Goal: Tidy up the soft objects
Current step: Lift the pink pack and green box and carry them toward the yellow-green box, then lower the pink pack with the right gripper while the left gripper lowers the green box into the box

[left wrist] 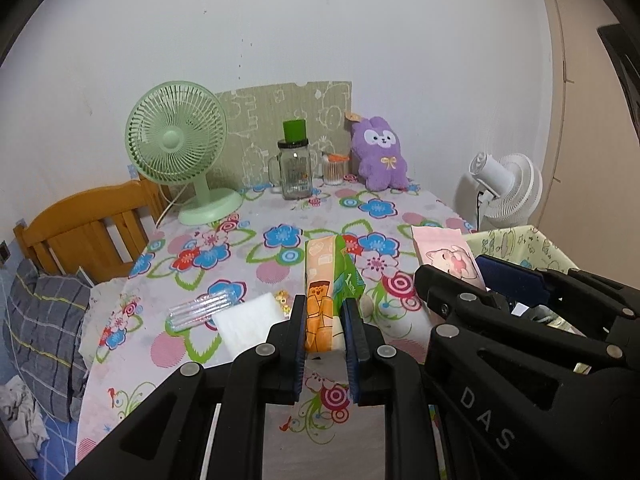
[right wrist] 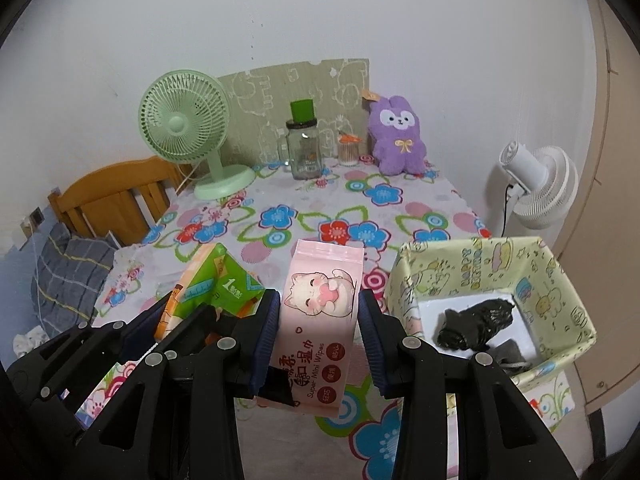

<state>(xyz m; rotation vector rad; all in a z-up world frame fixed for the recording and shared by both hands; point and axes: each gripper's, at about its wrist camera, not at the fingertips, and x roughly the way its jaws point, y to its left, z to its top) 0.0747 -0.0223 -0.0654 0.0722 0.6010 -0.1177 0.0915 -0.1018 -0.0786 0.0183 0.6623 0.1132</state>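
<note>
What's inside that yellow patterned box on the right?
Inside the yellow patterned box lie a crumpled black bag and a grey item, part-hidden by the right gripper; its near corner is covered.

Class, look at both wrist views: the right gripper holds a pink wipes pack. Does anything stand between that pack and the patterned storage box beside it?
Nothing visible does. The pink wipes pack, clamped in the right gripper, hangs above the tablecloth just left of the patterned storage box. The box's top is open; only a black bundle lies on its floor.

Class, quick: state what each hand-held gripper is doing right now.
Left hand-held gripper: closed on the orange-and-green tissue pack.
Right hand-held gripper: closed on the pink wet wipes pack.
</note>
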